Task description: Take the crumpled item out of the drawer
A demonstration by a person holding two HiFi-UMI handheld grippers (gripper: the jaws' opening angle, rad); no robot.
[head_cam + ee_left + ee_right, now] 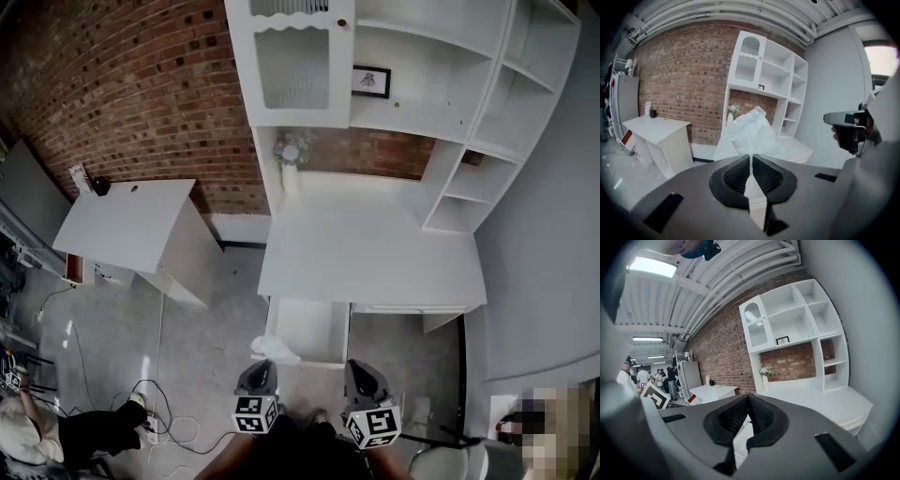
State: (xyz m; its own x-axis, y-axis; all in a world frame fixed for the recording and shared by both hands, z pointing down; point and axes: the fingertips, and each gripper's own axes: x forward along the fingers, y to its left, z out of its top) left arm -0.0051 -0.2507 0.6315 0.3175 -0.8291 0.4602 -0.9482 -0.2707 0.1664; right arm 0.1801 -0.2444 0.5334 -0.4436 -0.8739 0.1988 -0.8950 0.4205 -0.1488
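Ahead of me a brick wall (141, 84) fills the back of the room. Against it stands a white desk (375, 253) under a tall white shelf unit (422, 84), with a smaller white table (127, 225) off to the left. The desk's drawer (314, 328) is pulled out toward me. My left gripper (751, 157) has its jaws closed on the lower edge of the crumpled white item (752, 131). The item stands up from the jaw tips, clear of the drawer and over its near left corner in the head view. My right gripper (747, 397) hangs just beside the left one, tips pressed together with nothing between them. On the desk's back edge I see a small vase of flowers (292, 155).
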